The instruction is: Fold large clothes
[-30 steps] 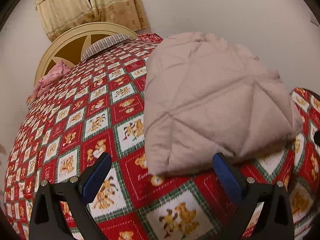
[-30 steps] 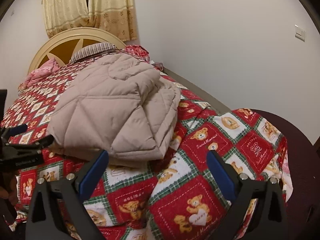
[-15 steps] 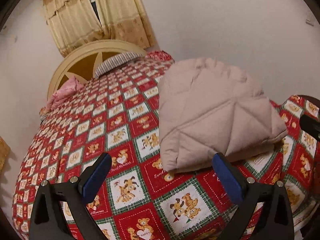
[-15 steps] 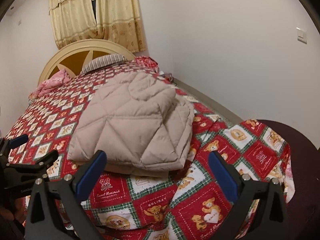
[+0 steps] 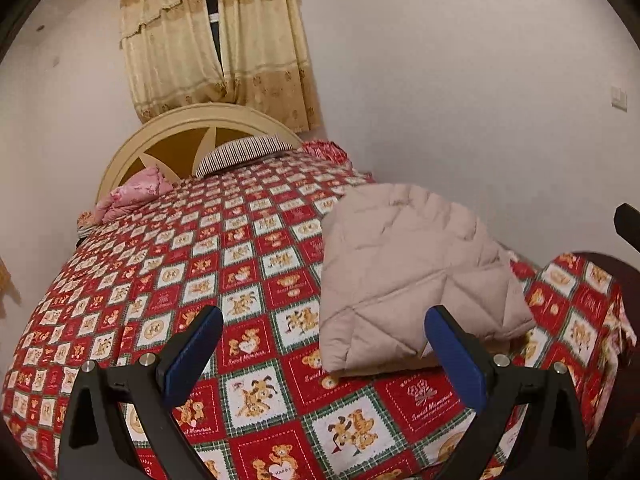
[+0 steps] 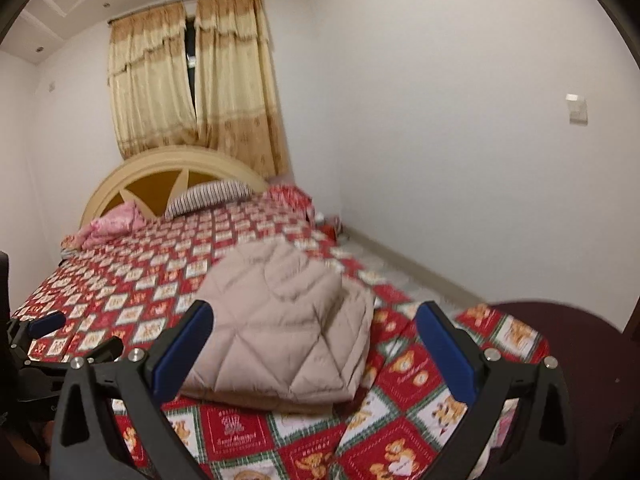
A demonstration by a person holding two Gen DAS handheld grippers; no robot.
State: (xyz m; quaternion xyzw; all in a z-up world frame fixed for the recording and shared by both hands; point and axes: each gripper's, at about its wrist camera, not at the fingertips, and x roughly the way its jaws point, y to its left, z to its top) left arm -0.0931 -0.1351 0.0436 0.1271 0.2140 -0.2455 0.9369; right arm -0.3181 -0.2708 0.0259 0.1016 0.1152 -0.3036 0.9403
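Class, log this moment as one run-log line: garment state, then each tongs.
quilted beige jacket: folded, lying on bedspread | left tongs: open, empty | right tongs: open, empty

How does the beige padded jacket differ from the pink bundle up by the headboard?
The jacket is beige, plain and quilted in diamonds; the pink bundle has a floral print. The jacket is folded into a neat stack near the foot of the bed; the bundle is crumpled by the headboard. Both rest on the bedspread.
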